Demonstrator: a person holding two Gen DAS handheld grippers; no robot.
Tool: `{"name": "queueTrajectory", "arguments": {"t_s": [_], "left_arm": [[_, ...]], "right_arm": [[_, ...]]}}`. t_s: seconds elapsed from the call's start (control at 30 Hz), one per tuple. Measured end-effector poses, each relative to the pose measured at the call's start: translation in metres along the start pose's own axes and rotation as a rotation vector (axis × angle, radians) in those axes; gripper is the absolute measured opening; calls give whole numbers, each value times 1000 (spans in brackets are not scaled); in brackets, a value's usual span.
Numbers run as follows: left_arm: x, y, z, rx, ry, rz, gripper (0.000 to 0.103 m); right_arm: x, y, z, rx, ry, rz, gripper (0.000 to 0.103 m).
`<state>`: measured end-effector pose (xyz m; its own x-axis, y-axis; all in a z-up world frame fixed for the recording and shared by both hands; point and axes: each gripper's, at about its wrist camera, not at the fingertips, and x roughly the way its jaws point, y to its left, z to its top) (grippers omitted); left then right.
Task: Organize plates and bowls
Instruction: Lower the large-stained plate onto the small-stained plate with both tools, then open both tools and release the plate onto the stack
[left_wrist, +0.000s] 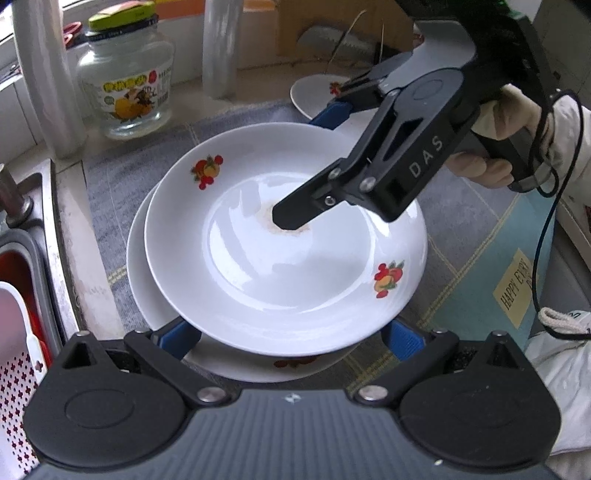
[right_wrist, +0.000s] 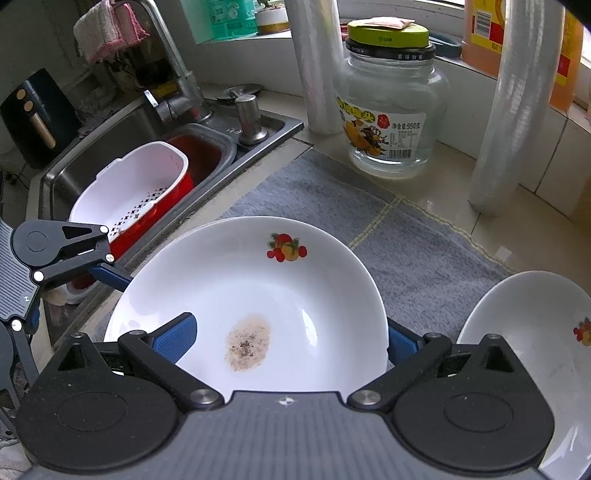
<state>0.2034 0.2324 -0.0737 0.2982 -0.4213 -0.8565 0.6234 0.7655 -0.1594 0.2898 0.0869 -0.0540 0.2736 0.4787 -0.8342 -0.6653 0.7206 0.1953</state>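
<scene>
White top plate (left_wrist: 288, 258) sits offset on lower plate (left_wrist: 147, 291), on grey mat (left_wrist: 118, 192). Left gripper (left_wrist: 288, 338) spread wide, straddling near rim. Right gripper (right_wrist: 291, 338) spread, one finger over centre, other beyond far rim. Only right view shows sink (right_wrist: 122, 125), brown stain (right_wrist: 247, 341); only left view, gloved hand (left_wrist: 506, 122).

The left claw (left_wrist: 288, 338) reaches forward with its blue-padded fingers (left_wrist: 177, 338) spread wide apart. The right claw (left_wrist: 314, 158), gripped by a person's hand (left_wrist: 491, 147) in a pale sleeve, angles in from the right, its jaws also parted, one black finger (left_wrist: 295, 216) pointing down ahead of the left claw.
</scene>
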Motion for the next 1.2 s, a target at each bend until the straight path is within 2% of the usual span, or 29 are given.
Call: {"name": "queueTrajectory", "arguments": {"t_s": [0.17,0.8,1.2], "left_arm": [[1,-2,4,-2,39,6,102],[-13,-4,4,-50,30,16,102],[-19,-7,4,-45,25,58,102]], "right_arm": [[-1,-1,-1,3,0,1,103],[5,1,2,-2,36,10,103],[10,2,5,7,69,14,103]]}}
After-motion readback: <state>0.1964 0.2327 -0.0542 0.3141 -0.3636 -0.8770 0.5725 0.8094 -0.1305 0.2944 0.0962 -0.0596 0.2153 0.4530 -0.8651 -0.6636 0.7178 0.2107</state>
